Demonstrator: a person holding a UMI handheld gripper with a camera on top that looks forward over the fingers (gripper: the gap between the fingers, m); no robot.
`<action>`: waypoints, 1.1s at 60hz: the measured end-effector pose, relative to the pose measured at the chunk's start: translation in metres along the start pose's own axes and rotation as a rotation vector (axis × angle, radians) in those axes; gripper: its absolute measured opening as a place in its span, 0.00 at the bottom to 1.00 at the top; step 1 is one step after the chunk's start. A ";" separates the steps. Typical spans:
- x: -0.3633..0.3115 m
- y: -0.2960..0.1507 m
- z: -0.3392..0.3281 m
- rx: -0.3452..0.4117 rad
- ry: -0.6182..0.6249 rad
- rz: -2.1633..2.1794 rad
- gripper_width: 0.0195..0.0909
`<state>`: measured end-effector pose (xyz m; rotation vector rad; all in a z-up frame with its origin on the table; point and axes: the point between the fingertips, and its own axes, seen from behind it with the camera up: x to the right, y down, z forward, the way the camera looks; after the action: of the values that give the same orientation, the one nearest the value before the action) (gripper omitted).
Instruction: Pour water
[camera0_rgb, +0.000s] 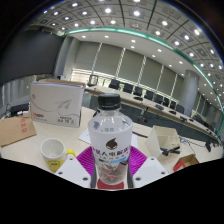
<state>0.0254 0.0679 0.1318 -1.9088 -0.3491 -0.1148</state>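
- Water bottle (109, 143) upright, dead ahead, filling centre of gripper view; black cap on, pink label facing cam.
- Gripper fingers not discernible at bottom of view; can't tell how far open, or whether anything held.
- Bottle base hidden at bottom, so can't tell if resting on table (75, 140) or lifted.
- Yellow-and-white cup (53, 154) just left of bottle, upright, mouth open; probable pour target.
- White box (57, 103) well behind cup; cardboard box (17, 130) further left.
- Risks (judgement): cap looks on, so tilting pours nothing; smooth plastic may slip w/ light squeeze; cup small, close, easily knocked or overshot.
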 end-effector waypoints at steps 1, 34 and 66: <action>0.000 0.006 0.002 -0.006 -0.009 0.014 0.31; 0.009 0.083 0.020 -0.008 -0.076 0.270 0.49; -0.016 0.001 -0.161 -0.282 0.083 0.328 0.93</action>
<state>0.0243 -0.0850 0.1845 -2.2064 0.0422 -0.0245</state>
